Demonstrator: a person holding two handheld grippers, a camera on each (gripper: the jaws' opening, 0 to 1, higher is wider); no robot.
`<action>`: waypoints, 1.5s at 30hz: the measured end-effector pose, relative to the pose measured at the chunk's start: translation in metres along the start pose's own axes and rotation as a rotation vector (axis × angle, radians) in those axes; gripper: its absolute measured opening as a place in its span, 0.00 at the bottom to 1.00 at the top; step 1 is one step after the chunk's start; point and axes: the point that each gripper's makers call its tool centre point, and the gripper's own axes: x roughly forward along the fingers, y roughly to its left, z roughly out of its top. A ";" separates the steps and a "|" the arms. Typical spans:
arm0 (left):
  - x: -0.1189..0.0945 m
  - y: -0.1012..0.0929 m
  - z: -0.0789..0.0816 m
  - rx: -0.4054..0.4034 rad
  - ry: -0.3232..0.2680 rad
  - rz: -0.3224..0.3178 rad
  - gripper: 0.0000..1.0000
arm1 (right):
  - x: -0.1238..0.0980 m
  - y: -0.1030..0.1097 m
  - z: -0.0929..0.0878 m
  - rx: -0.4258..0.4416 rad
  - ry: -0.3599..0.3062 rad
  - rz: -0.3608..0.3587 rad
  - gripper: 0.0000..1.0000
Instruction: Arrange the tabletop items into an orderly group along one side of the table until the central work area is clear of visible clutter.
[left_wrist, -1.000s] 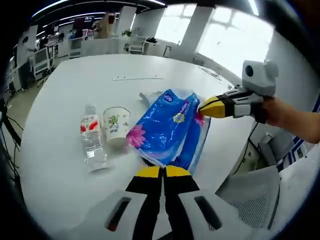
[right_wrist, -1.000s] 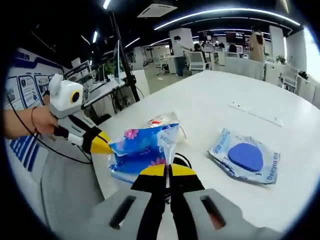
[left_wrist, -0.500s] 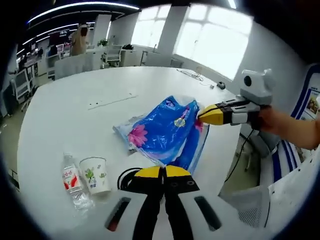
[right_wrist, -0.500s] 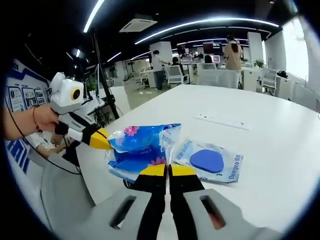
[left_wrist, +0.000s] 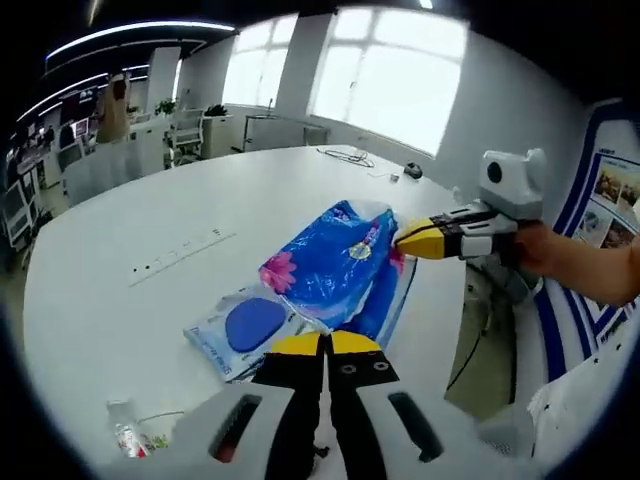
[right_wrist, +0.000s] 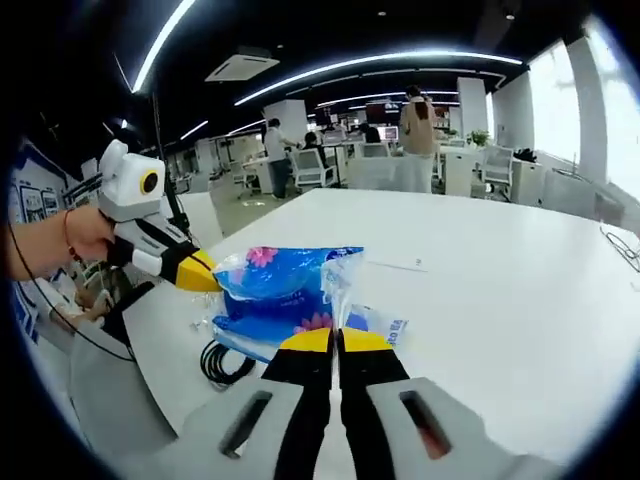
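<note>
Left gripper (left_wrist: 325, 345) and right gripper (right_wrist: 336, 342) both clamp the blue flowered tissue pack (left_wrist: 335, 255), lifted above the white table (left_wrist: 120, 240).

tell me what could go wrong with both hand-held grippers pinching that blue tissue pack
The blue tissue pack is held by thin film at opposite ends, by the left hand-held gripper and the right hand-held gripper, so the film may tear or slip. The hanging pack could drag the flat pouch beneath it, or catch the black cable at the table edge.
</note>
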 end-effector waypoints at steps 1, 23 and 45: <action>0.003 -0.002 0.003 0.006 0.001 -0.005 0.00 | -0.002 -0.005 0.001 0.003 -0.002 -0.008 0.00; 0.121 -0.013 0.041 0.061 0.094 -0.076 0.00 | -0.006 -0.118 -0.020 0.079 0.027 -0.151 0.00; 0.209 0.019 -0.003 -0.030 0.229 -0.038 0.00 | 0.047 -0.178 -0.089 0.163 0.147 -0.137 0.00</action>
